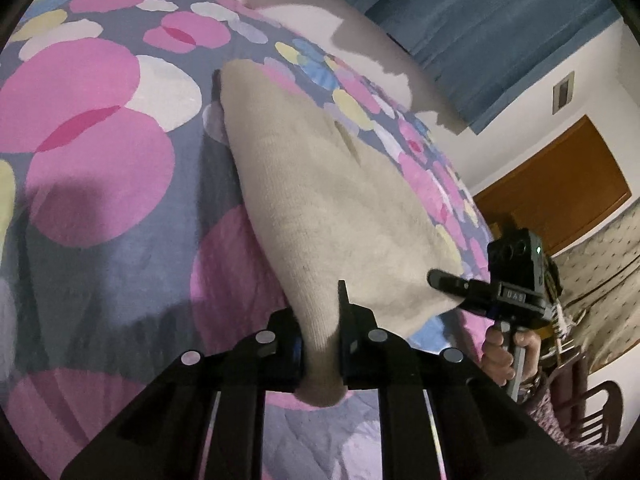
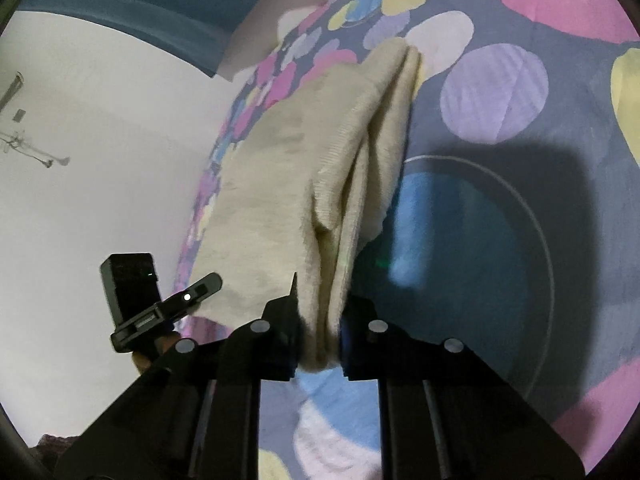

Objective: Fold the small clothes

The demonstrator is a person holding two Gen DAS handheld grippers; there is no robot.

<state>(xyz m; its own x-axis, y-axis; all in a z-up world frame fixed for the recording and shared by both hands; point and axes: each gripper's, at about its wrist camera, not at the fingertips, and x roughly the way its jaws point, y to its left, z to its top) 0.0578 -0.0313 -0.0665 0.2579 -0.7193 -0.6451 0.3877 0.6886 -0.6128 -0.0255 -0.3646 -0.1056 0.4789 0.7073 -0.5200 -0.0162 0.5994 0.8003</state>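
A beige knit garment (image 1: pixel 320 208) lies stretched over the flowered bedspread (image 1: pixel 100 152), its near edge lifted. My left gripper (image 1: pixel 322 344) is shut on one near corner of the cloth, which bunches between the pads. My right gripper (image 2: pixel 320 340) is shut on the other near corner, where the beige garment (image 2: pixel 304 168) shows several folded layers. In the left wrist view the right gripper (image 1: pixel 452 284) appears at the right, held by a hand (image 1: pixel 504 352). The left gripper (image 2: pixel 200 288) appears at the lower left of the right wrist view.
The bedspread (image 2: pixel 520 120) with pink, lilac and yellow blobs covers the bed. A blue curtain (image 1: pixel 500 20), a white wall and a brown wooden door (image 1: pixel 560 192) stand beyond it. A wooden chair (image 1: pixel 592 412) and a patterned cloth (image 1: pixel 600 280) are at the right.
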